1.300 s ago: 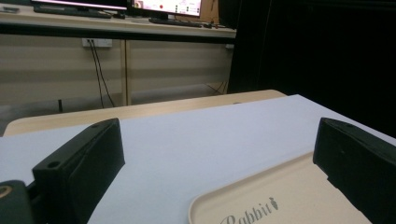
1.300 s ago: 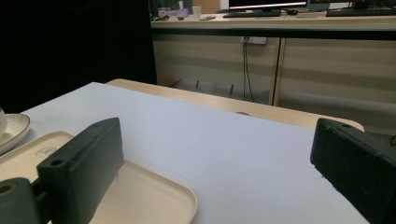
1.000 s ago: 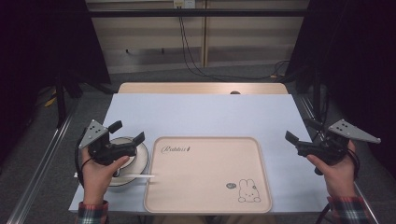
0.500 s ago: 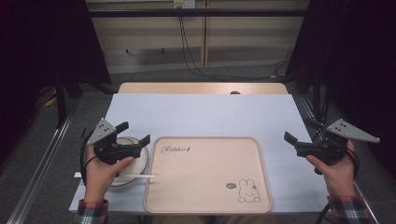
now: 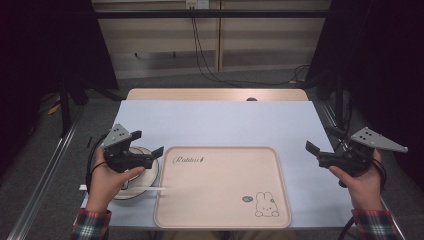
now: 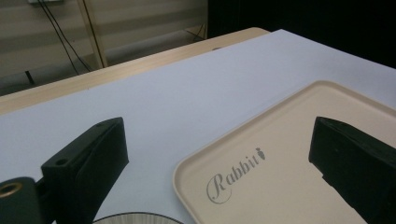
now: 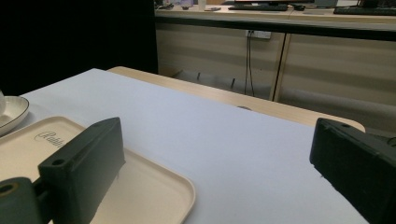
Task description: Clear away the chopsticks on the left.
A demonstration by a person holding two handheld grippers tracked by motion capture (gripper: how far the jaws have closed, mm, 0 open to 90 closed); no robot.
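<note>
Pale lavender-white worktop (image 5: 220, 120) with a light wooden far edge, dark cables (image 5: 200, 50) hanging down the beige panelled wall beyond, metal rail (image 5: 45, 170) along the grey floor at left

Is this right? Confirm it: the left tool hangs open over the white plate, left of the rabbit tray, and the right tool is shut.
Not quite. The right tool is open: the right gripper view shows its jaws wide apart with nothing between them. The rest holds: the left tool hangs open over the white plate, left of the rabbit tray.
</note>
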